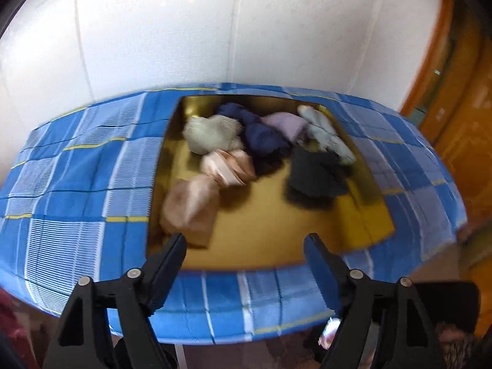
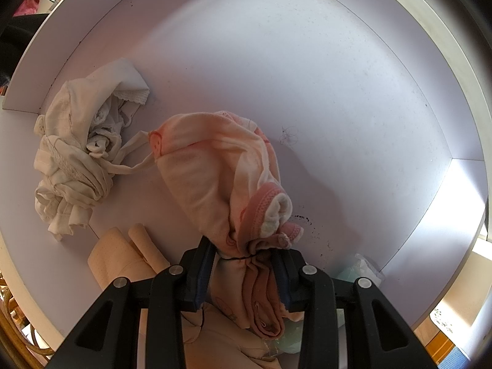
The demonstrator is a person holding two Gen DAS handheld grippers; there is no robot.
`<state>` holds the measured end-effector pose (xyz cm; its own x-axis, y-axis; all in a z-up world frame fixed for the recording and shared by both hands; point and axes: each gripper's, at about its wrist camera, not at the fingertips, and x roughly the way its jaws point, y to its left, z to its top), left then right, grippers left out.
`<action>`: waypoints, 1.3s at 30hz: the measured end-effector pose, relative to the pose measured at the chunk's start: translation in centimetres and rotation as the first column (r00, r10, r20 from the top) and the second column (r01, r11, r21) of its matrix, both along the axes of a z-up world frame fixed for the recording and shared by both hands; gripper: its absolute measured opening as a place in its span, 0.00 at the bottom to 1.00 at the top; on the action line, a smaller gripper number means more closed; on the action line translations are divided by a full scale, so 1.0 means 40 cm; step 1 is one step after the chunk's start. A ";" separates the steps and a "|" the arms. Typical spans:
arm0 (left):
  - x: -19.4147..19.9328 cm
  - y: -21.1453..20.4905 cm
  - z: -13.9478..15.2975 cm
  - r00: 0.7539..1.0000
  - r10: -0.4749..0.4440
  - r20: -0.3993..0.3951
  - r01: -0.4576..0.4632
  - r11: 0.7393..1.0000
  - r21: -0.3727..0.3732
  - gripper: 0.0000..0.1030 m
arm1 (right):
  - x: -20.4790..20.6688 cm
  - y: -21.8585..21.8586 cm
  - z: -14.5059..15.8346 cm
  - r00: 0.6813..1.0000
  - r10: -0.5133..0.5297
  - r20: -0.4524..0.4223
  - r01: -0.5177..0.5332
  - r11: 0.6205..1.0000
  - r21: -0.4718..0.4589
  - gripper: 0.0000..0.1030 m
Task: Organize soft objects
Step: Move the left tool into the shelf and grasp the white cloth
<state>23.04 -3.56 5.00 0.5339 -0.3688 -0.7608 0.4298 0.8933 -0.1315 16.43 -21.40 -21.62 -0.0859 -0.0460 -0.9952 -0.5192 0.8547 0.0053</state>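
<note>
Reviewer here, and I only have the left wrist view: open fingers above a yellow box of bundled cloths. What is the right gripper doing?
Observer: The right gripper is shut on a pink garment, bunched between its fingers.
Operator: Where is it holding that?
Observer: Over a white drawer, not the yellow box.
Operator: Anything already in that drawer?
Observer: A crumpled cream garment lies to the left, against the drawer's wall.
Operator: Anything else?
Observer: A folded beige piece lies near the gripper, lower left.
</note>
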 end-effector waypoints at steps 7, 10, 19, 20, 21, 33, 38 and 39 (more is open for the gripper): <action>-0.169 -0.036 -0.075 0.974 -0.211 -0.084 0.217 0.974 0.070 0.88 | 0.000 0.000 0.000 1.000 -0.001 -0.001 0.001 1.000 0.001 0.35; -0.205 -0.046 -0.143 0.952 -0.229 -0.203 0.252 0.963 0.094 0.89 | -0.002 0.000 -0.001 1.000 -0.003 -0.001 0.003 1.000 0.001 0.35; -0.203 -0.077 -0.492 0.793 -0.017 -0.610 0.150 0.974 0.167 0.90 | -0.007 0.004 -0.005 1.000 0.002 0.000 -0.002 1.000 -0.003 0.35; -0.200 -0.079 -0.529 0.770 0.009 -0.638 0.129 0.977 0.169 0.91 | -0.007 0.004 -0.005 1.000 0.002 0.000 -0.002 1.000 -0.002 0.35; -0.199 -0.080 -0.563 0.747 0.037 -0.663 0.106 0.979 0.175 0.91 | -0.006 0.004 -0.005 1.000 0.002 -0.001 -0.002 1.000 -0.002 0.35; -0.230 -0.115 -0.790 0.654 0.159 -0.740 0.065 0.962 0.264 0.93 | 0.005 -0.013 -0.008 1.000 -0.017 -0.010 0.017 1.000 0.008 0.35; -0.241 -0.131 -0.832 0.636 0.108 -0.764 0.096 0.971 0.218 0.71 | 0.014 -0.018 -0.009 1.000 -0.025 -0.012 0.025 1.000 0.009 0.36; -0.240 -0.132 -0.835 0.628 0.100 -0.771 0.088 0.976 0.199 0.60 | 0.014 -0.018 -0.009 1.000 -0.026 -0.012 0.026 1.000 0.009 0.36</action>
